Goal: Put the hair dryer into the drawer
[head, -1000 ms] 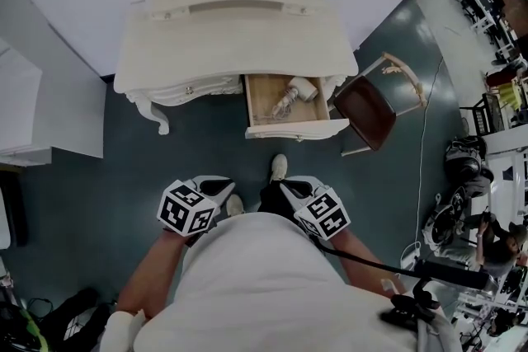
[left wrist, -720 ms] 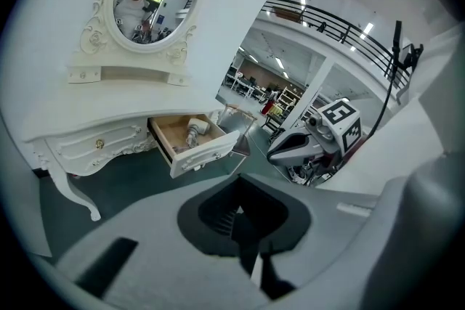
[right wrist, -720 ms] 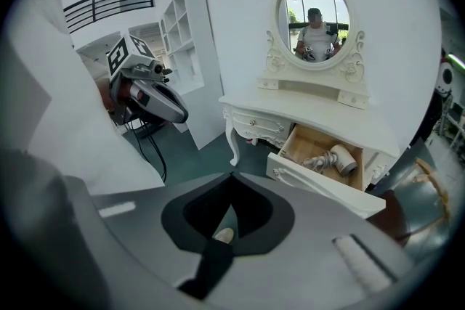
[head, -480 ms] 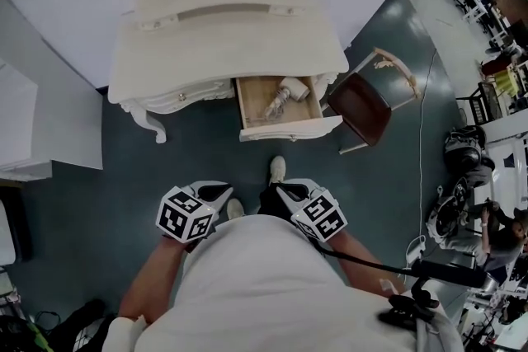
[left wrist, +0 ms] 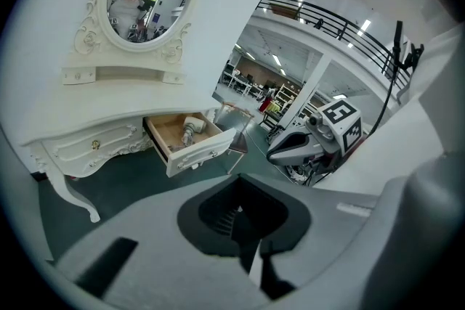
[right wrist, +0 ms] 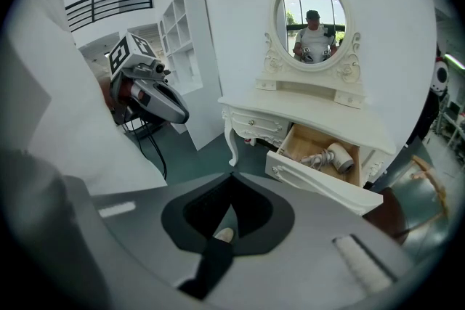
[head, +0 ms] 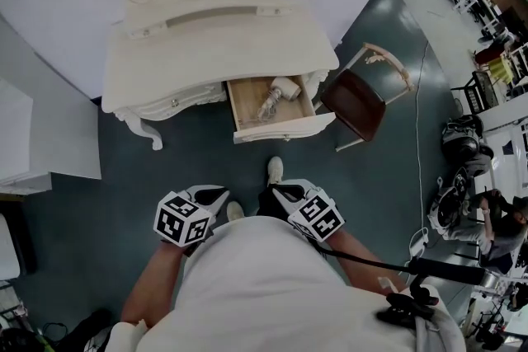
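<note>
One white hair dryer (head: 279, 91) in the open drawer (head: 285, 128)

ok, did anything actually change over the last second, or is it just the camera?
Just the camera: the head view drifted, so the dressing table and chair sit slightly further left in the picture. Nothing was taken hold of or let go. Unchanged: the hair dryer lies in the open drawer, and the left gripper and right gripper are shut, empty and close to the person's body.
</note>
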Tool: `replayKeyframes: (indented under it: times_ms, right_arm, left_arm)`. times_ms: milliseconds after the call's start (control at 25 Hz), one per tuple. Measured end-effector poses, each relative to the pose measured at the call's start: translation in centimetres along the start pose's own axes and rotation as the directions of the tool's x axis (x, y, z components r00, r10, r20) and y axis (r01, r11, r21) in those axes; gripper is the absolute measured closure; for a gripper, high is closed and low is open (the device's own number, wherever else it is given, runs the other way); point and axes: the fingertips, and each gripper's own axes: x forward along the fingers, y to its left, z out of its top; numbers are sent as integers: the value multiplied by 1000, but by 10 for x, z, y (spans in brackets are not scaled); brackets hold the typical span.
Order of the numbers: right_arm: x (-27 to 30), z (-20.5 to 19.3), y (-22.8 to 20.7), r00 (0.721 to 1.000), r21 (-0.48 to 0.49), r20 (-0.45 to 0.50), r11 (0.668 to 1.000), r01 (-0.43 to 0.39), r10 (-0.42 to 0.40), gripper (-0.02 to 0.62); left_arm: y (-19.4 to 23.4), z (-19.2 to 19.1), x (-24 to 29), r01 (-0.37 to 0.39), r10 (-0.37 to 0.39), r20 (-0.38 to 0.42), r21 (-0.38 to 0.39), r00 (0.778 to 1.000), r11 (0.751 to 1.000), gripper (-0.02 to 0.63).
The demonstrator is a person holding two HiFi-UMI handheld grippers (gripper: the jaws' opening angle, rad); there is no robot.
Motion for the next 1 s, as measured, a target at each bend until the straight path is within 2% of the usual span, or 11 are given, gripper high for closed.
replayKeyframes:
  times_ms: [680,1000]
  right_arm:
    - [6,6,3,1000,-20,5,1000,-14,14,597]
    - [5,2,2,1000,-28,4,1000,0,0,597]
  left_arm:
    - [2,-4,-7,-18,18,-3,-14,1000,1000,603]
    - [1,-9,-1,-3,2,-24,-12,1000,1000,603]
